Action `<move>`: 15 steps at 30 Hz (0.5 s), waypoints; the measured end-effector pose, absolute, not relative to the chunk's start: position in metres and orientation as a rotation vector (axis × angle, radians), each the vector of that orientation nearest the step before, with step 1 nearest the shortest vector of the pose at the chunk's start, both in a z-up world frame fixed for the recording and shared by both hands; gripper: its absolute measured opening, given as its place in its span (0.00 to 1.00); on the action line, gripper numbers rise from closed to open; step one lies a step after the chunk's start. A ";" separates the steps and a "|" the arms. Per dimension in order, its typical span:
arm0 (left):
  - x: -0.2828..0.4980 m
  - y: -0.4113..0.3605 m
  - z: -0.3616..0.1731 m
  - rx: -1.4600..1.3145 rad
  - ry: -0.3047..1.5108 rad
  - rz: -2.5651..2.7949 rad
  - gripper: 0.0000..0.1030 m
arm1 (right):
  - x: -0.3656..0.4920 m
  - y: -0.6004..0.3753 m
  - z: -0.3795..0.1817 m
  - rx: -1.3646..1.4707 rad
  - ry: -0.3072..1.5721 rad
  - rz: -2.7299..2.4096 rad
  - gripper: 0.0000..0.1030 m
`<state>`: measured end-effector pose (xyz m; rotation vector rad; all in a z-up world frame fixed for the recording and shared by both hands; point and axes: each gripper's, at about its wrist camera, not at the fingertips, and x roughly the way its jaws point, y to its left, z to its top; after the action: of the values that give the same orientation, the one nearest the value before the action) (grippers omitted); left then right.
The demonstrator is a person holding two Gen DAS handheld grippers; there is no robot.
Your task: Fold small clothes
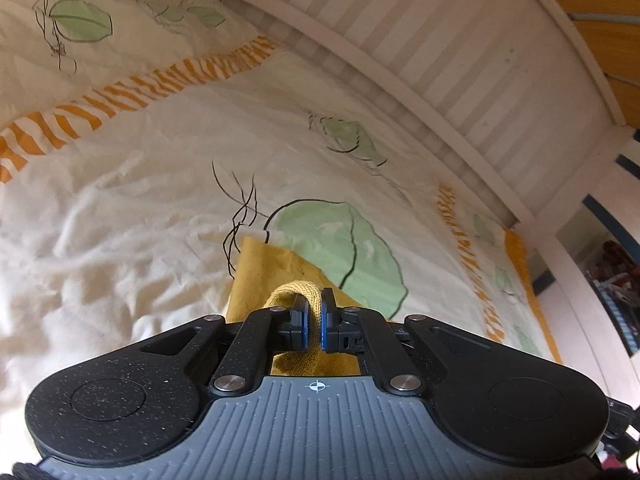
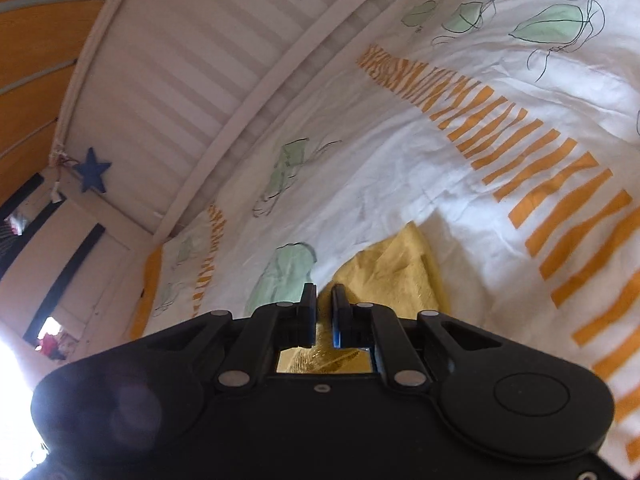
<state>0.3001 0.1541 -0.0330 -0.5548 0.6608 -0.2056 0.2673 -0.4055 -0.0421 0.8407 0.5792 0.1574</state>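
A small mustard-yellow garment (image 1: 268,276) lies on a white bedcover. My left gripper (image 1: 315,300) is shut on a ribbed hem of the garment, which bulges up between the fingers. In the right wrist view the same yellow garment (image 2: 396,268) lies just ahead and to the right of my right gripper (image 2: 325,294). Its jaws stand nearly closed, with a narrow gap, and yellow cloth shows below them; whether cloth is pinched between the pads is not clear.
The white bedcover (image 1: 140,200) has green leaf prints and orange striped bands (image 2: 560,184). A white striped bed rail (image 1: 420,60) runs along the far edge of the bed. A blue star (image 2: 94,174) hangs on the bed frame.
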 end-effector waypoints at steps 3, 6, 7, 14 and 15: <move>0.316 0.152 -0.043 -0.560 0.679 -0.192 0.04 | 0.282 -0.413 -0.049 0.844 0.566 0.128 0.11; 0.328 0.148 -0.053 -0.542 0.698 -0.176 0.04 | 0.295 -0.420 -0.058 0.842 0.568 0.124 0.17; 0.330 0.147 -0.055 -0.542 0.704 -0.172 0.04 | 0.299 -0.420 -0.061 0.836 0.582 0.141 0.17; 0.337 0.145 -0.059 -0.542 0.726 -0.171 0.04 | 0.307 -0.408 -0.080 0.743 0.786 0.211 0.66; 0.337 0.144 -0.059 -0.543 0.724 -0.172 0.04 | 0.307 -0.405 -0.080 0.718 0.804 0.220 0.66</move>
<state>0.3373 0.1442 -0.0587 -0.5431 0.7240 -0.1723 0.3067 -0.4051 -0.0802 0.7179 0.8036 0.2196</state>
